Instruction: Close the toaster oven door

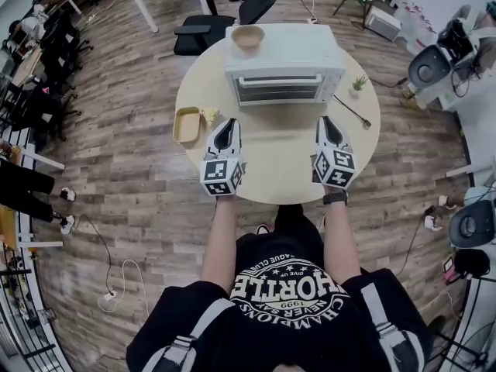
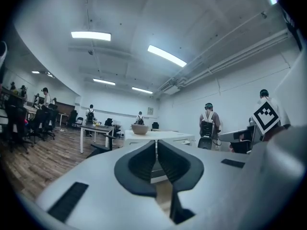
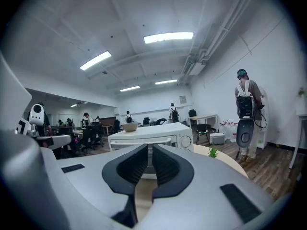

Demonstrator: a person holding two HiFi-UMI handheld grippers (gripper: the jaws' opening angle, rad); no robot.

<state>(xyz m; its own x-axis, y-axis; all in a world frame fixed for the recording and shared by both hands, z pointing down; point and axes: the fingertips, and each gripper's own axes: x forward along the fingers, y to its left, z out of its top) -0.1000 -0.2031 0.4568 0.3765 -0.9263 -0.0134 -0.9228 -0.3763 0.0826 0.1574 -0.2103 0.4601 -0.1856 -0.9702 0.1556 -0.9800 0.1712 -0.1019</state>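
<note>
Both forearms extended forward, roughly parallel. Left gripper (image 1: 229,124) and right gripper (image 1: 328,122) held level, jaws nearly together, empty.

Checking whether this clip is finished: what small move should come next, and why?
Probably none beyond lowering both to rest. The door of the toaster oven looks shut flush. The left gripper and right gripper stand clear of it over the table's near side, jaws nearly closed with nothing between them.

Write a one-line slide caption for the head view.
The left gripper and right gripper hover empty, nearly shut, over the round table, facing the toaster oven, its door closed.
</note>
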